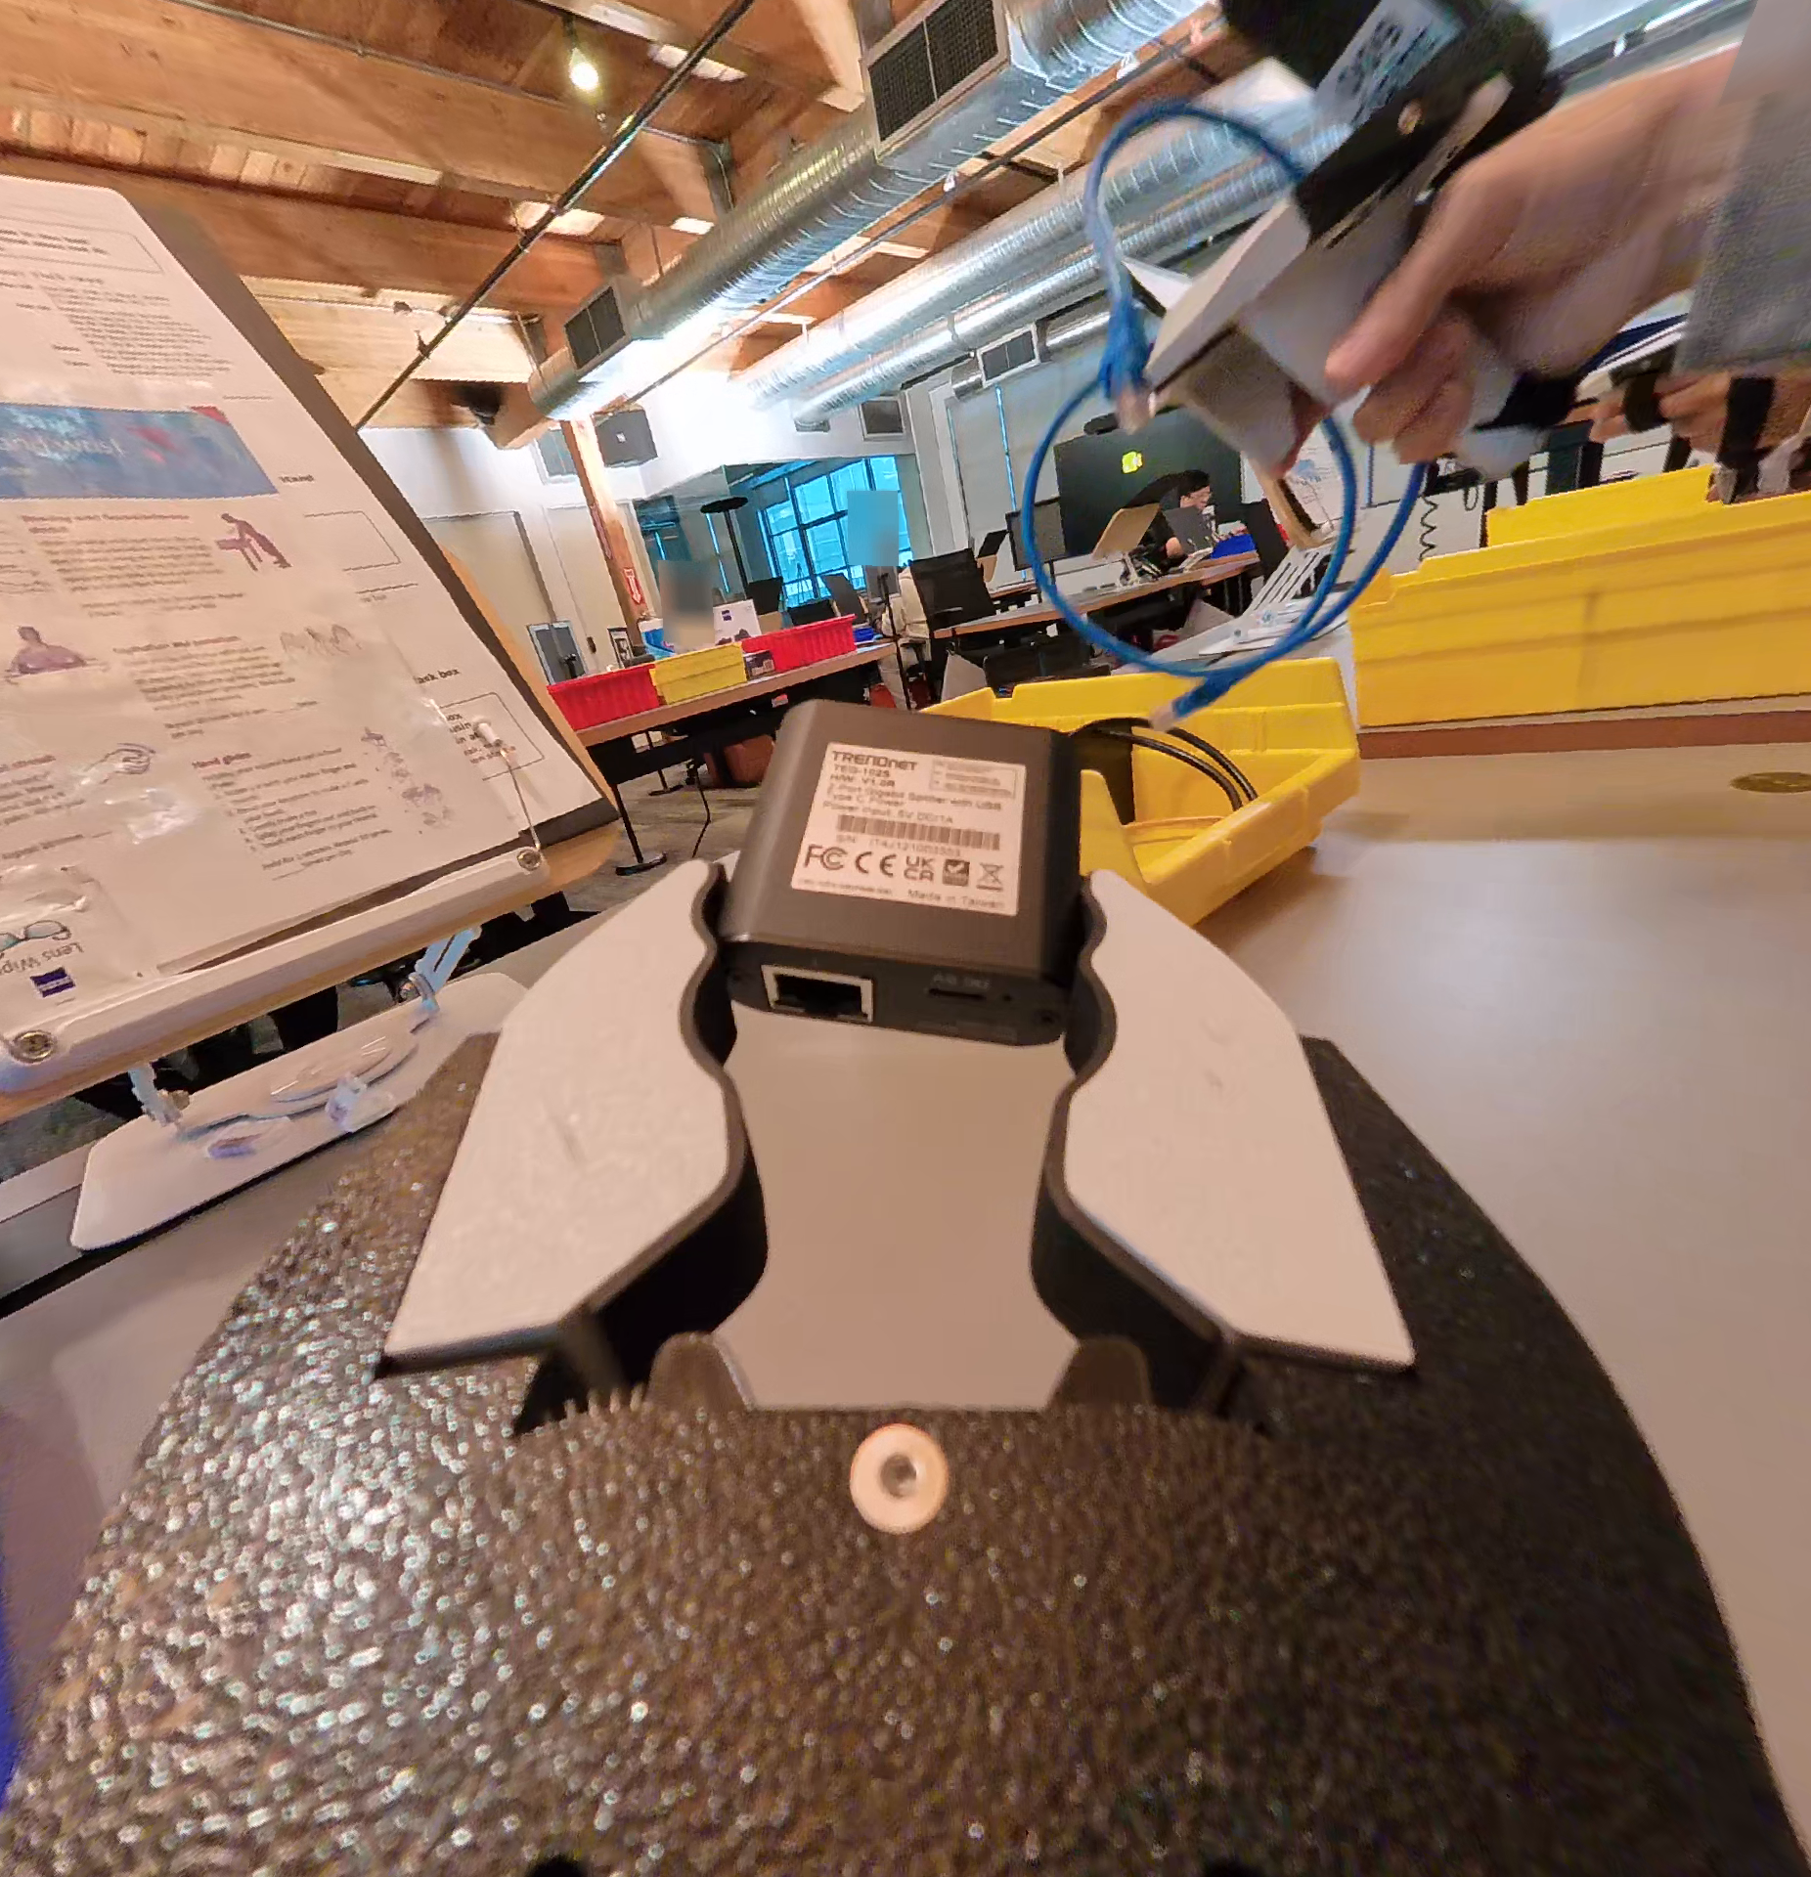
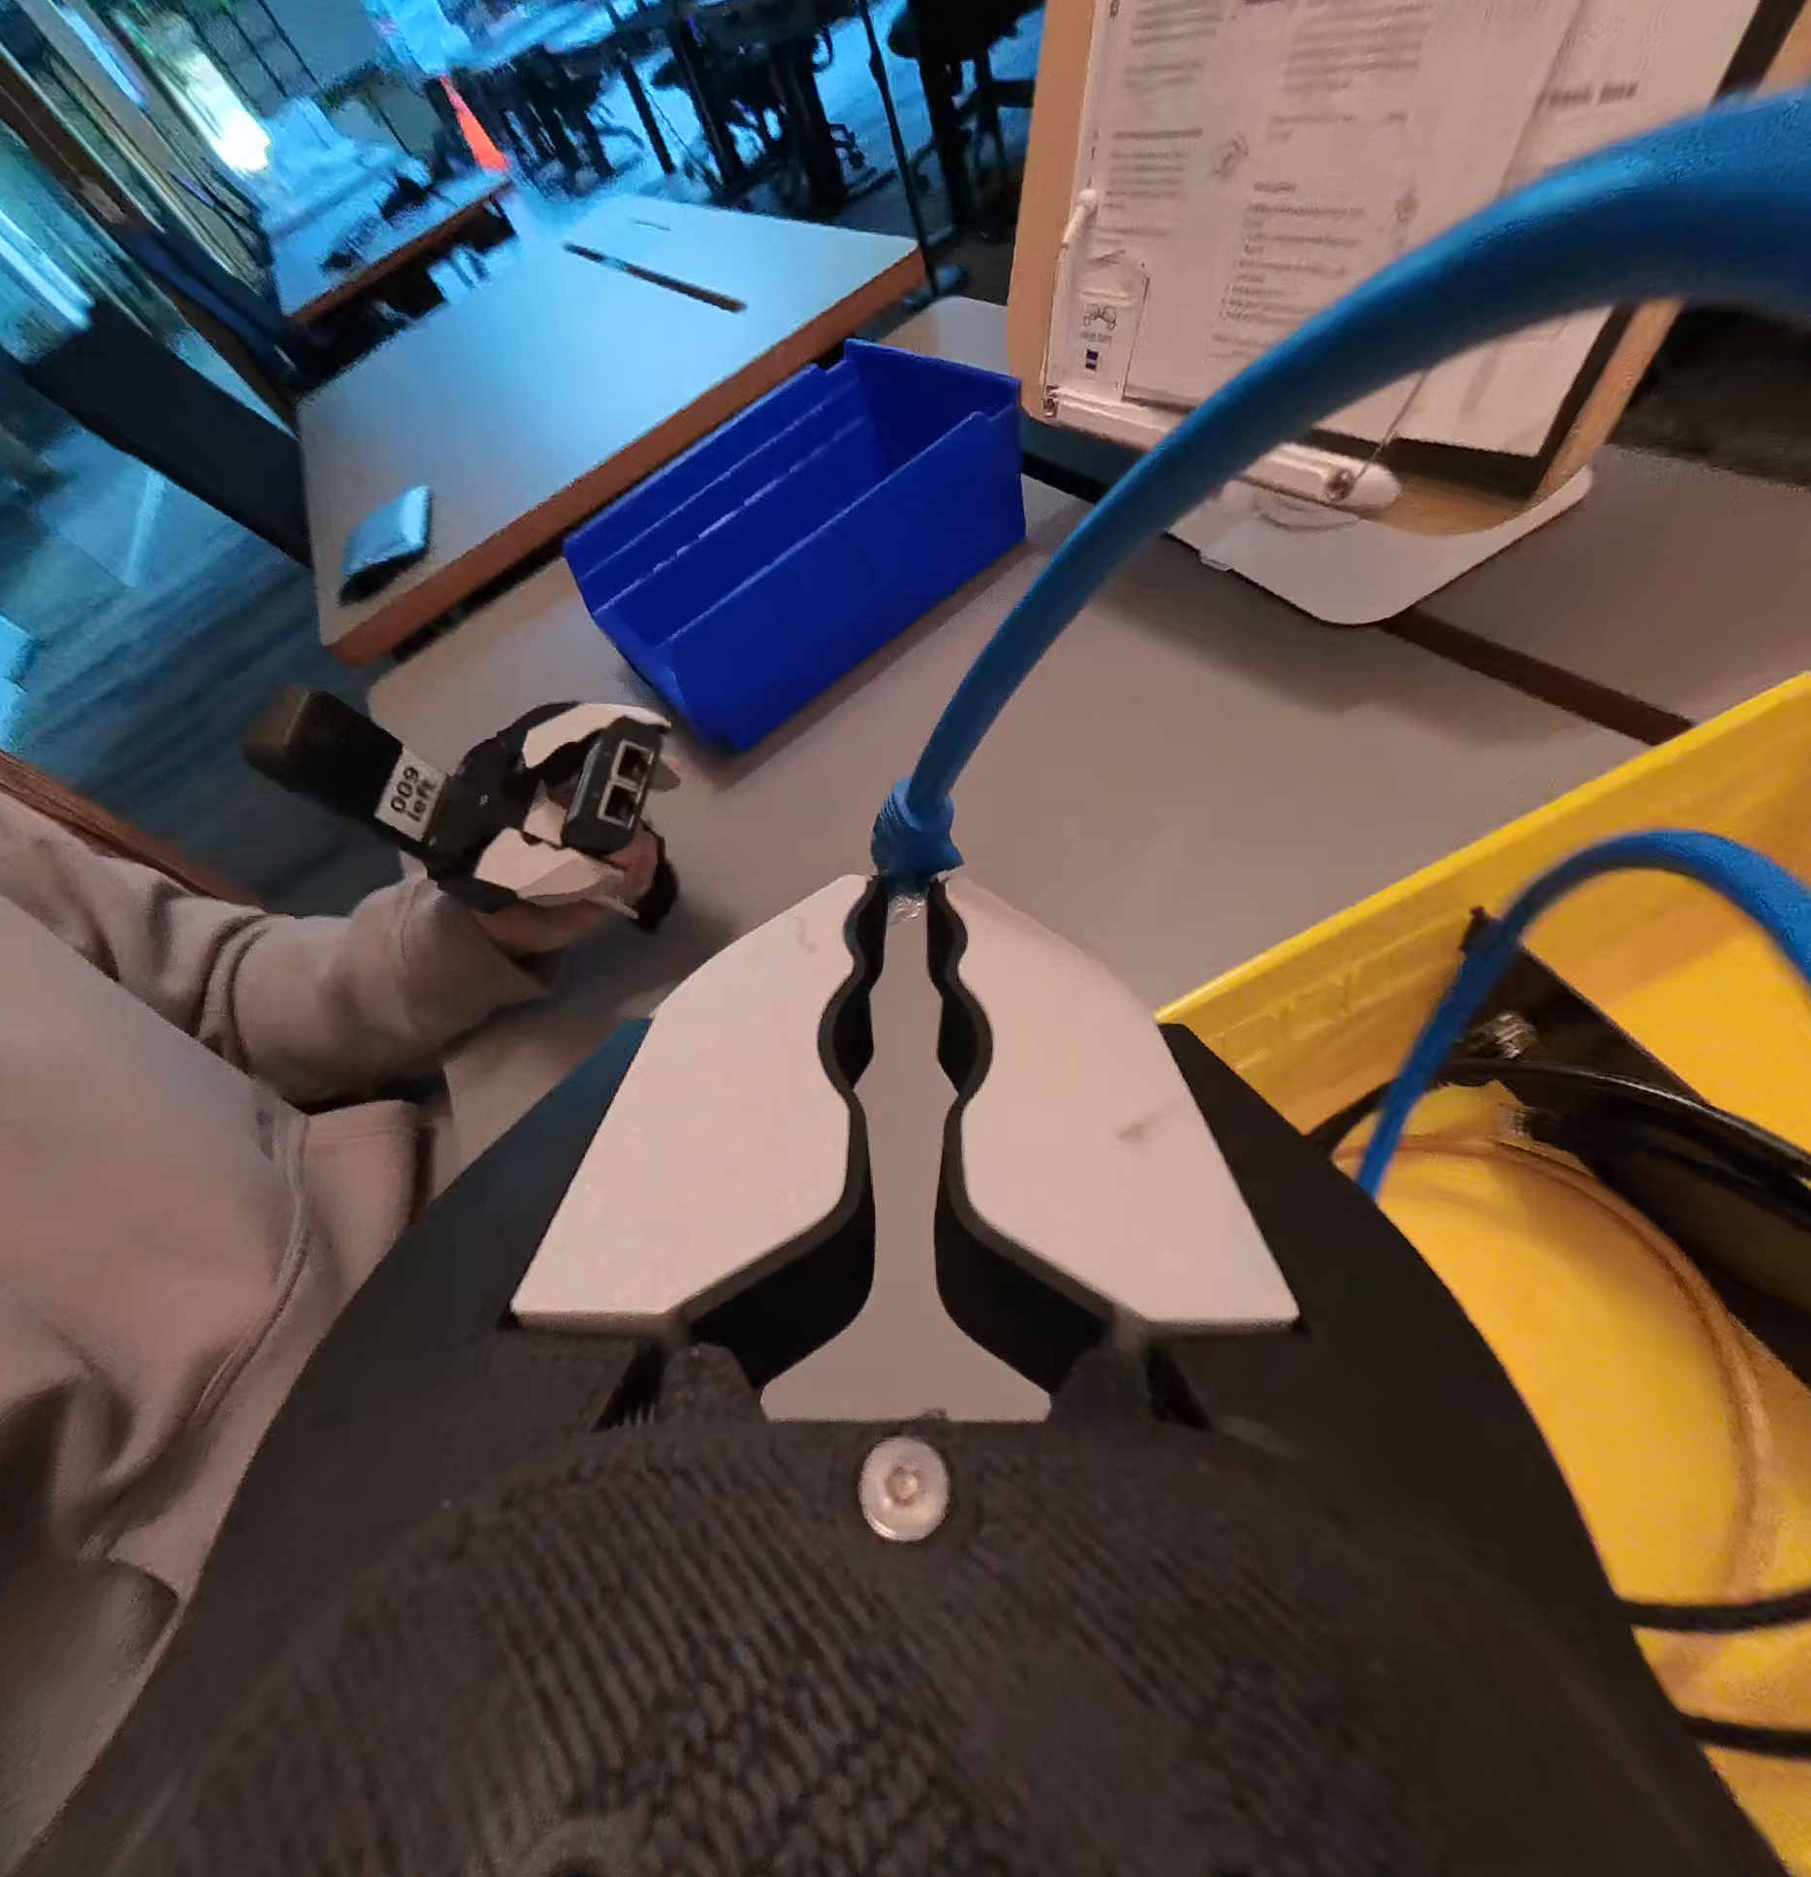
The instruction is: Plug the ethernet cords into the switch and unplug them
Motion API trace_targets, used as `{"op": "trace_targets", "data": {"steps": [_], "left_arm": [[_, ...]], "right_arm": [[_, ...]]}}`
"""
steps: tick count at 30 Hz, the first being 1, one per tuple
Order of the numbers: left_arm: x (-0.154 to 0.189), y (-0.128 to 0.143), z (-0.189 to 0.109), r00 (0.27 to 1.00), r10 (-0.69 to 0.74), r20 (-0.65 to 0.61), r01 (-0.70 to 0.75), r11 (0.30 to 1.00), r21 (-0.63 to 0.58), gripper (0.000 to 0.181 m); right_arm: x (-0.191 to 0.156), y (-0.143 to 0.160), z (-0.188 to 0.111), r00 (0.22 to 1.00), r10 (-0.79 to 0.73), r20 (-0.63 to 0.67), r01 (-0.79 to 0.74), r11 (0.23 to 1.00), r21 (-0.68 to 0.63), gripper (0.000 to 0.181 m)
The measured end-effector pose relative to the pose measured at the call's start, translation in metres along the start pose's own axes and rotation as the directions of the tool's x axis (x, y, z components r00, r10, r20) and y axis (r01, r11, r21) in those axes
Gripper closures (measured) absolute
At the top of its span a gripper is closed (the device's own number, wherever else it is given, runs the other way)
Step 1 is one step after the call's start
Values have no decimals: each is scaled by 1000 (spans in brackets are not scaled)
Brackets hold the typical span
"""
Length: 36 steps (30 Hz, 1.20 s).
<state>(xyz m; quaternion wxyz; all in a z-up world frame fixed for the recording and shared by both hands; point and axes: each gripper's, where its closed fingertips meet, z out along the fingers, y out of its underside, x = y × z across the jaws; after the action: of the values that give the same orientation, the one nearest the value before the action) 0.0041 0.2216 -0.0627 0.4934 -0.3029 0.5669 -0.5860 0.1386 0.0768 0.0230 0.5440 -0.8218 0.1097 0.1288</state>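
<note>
The small black ethernet switch (image 1: 896,884) is being gripped between the fingertips of the left gripper (image 1: 896,945), the fingers being closed against its two sides; it is being held above the grey table (image 1: 1552,1016) with its white label turned upward and one port facing the camera. In the right wrist view the same switch (image 2: 617,787) is being shown far to the left, with two ports side by side facing the right gripper.

The clear plug (image 2: 912,899) of a blue ethernet cord (image 2: 993,660) is being pinched at the tips of the right gripper (image 2: 907,904), whose fingers are almost fully closed on it. The cord is being carried up and to the right in a wide loop, well apart from the switch. In the left wrist view this cord (image 1: 1064,569) is hanging from the raised right gripper, its other end pointing into the near yellow bin (image 1: 1237,823), where black cables (image 1: 1196,757) are also lying.

A blue bin (image 2: 830,538) is standing farther on the table, and a document stand (image 1: 200,569) is leaning at the left.
</note>
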Motion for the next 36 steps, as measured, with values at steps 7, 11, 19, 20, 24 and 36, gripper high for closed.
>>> {"op": "trace_targets", "data": {"steps": [7,11,19,20,24,36], "left_arm": [[3,1,1,1000,-13,-19,13,1000,3,118],[4,2,1,999,-17,-28,17,1000,1,118],[4,5,2,999,-40,-37,40,999,-6,118],[4,5,2,998,-40,-41,40,999,-6,118],[7,6,2,997,-37,-68,37,999,-10,118],[74,-2,-5,904,116,-412,-111,993,38,118]], "right_arm": [[73,45,32,971,240,24,-239,971,-16,174],[136,114,24,905,236,-355,-347,891,-292,161],[117,109,-12,915,-91,-392,-158,816,-557,127],[108,97,-14,913,-102,-394,-132,842,-523,126],[35,48,10,964,12,-265,-52,988,-143,119],[-153,108,135,637,530,559,-507,835,-214,120]]}}
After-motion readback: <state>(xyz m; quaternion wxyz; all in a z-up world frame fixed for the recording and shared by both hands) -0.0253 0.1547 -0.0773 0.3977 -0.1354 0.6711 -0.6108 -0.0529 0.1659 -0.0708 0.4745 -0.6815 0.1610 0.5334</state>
